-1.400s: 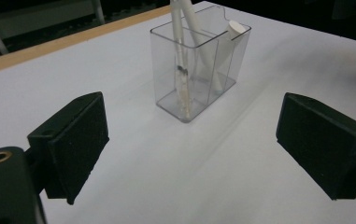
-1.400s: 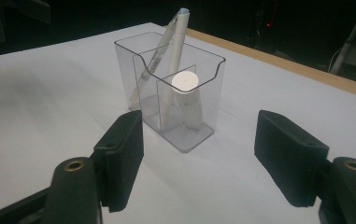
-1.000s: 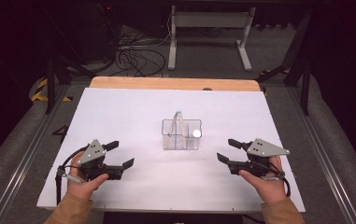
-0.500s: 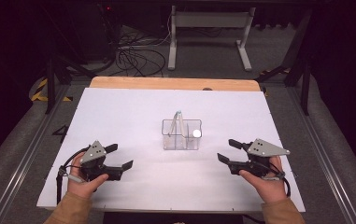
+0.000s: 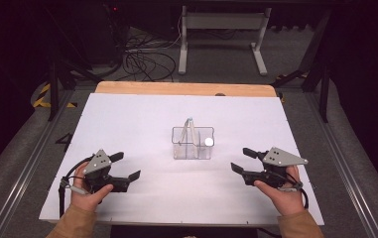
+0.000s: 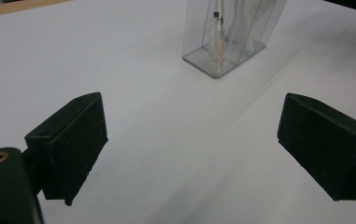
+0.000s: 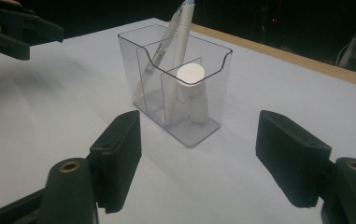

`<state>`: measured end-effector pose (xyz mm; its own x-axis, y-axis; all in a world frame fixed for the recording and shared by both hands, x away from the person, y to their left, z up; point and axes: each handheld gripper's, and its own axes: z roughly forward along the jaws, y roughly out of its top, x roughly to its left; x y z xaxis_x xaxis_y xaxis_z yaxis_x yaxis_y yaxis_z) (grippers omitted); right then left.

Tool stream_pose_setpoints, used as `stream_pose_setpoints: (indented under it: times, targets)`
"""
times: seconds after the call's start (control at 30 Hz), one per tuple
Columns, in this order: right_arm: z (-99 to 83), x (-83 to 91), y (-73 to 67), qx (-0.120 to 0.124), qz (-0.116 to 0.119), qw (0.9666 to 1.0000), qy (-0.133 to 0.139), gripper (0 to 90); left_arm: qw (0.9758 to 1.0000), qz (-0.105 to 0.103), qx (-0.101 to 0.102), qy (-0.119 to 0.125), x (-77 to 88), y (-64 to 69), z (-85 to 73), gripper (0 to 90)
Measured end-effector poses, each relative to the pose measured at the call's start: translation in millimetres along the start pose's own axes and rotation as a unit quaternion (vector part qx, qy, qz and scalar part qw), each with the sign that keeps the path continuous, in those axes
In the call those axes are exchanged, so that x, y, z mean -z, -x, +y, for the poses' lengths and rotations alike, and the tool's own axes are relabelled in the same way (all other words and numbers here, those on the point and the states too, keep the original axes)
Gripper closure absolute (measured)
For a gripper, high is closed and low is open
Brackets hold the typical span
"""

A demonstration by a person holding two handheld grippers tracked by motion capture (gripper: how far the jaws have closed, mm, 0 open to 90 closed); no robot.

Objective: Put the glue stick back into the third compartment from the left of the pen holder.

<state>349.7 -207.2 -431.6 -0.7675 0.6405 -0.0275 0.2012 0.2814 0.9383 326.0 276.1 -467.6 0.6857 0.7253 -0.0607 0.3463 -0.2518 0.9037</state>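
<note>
Near edge: left gripper (image 5: 123, 167) and right gripper (image 5: 241, 159) rest low on the white table (image 5: 127, 124), one in each hand, well apart, both aimed inward at the centre. Jaws wide on both, nothing between the pads; the gripper views confirm bare tabletop in each gap. Reads as a ready stance, hands parked symmetrically either side so either can go in first

Mid table: clear plastic organiser (image 5: 193, 144), upright, divided into compartments, standing alone roughly between the two grippers and a little beyond them. In the right gripper view, a white pen (image 7: 179, 51) leans tilted in the rear compartment, its tip above the rim; a short white cylinder with a round cap (image 7: 190, 74) stands in the front compartment nearest that gripper. Contents lean on the walls and divider, which is what keeps them up

Obstruction: the container's walls and divider hem in the items; a wide jaw would likely have to come from above. The organiser looks light and could slide if nudged

Far: wooden table edge (image 5: 186, 89), then cables (image 5: 144, 59) on the floor and a white frame stand (image 5: 221, 22), all clear of the work
</note>
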Motion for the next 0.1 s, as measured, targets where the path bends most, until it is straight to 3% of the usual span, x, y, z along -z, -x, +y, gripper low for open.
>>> stream_pose_setpoints:
  times: [0.1]
  targets:
    - [-0.1, -0.9, 0.2, 0.001, -0.001, 1.0, -0.002, 32.2, 1.0, 0.001, -0.006, 0.002, 1.3, -0.1, 0.0, 7.0]
